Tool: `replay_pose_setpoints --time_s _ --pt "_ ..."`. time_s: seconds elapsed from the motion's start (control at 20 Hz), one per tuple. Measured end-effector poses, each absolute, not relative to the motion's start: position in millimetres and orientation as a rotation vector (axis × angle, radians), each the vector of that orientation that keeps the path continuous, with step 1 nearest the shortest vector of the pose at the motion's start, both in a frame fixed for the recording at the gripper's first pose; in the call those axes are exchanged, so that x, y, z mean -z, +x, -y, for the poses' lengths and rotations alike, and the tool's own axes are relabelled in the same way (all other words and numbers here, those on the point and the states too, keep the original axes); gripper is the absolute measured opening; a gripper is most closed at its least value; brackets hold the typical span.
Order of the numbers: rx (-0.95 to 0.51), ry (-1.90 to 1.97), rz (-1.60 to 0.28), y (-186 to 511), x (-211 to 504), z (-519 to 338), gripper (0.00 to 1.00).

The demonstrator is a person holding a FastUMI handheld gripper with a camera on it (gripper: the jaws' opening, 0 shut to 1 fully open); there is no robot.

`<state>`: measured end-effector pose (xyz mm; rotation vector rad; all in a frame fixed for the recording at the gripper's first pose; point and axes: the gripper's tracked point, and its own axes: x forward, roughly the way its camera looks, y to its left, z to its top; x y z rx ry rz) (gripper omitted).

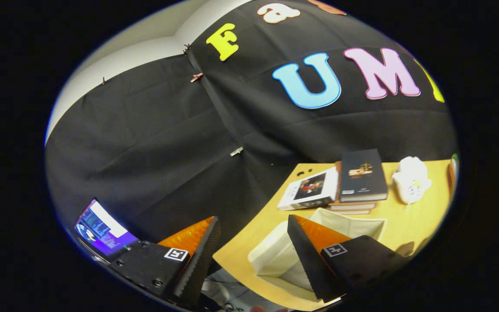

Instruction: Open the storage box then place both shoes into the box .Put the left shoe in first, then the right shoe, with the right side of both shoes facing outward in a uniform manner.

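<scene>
Near the front corner of the pale wooden desk (409, 225) sits the white fabric storage box (275, 255), soft-sided and squarish, and the gripper (254, 260) hangs above it with its two black wedge-shaped fingers, orange on their backs, spread wide and nothing between them. One finger (306, 255) is over the box, the other finger (199, 255) is out past the desk's edge, so the tool is tilted and off-centre, which I'd judge suits an approach to the box and not a grasp just yet. The box top looks open or folded back, a pale inner wall showing beyond the finger, but the finger and its black mount cover much of it, so I can't say for certain whether the lid is fully clear. Along the desk's far edge, against the black cloth wall (167, 130), lie a white-covered book (310, 188) and, just beside it, a dark hardback book on a small stack (362, 175), with a white plush toy (412, 178) towards the far corner. Beyond the desk's edge glows a tilted laptop screen (102, 229), partly cut off. As for the shoes, I can't tell where they are.
</scene>
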<state>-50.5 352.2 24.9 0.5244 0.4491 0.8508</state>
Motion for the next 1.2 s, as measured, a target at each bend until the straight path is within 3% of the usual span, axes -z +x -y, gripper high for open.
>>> replay_pose_setpoints --time_s 0.7,1.2 --pt "-0.483 0.316 -0.449 -56 55 -143 0.97" --pt "-0.318 0.237 -0.642 -88 174 -65 0.97"
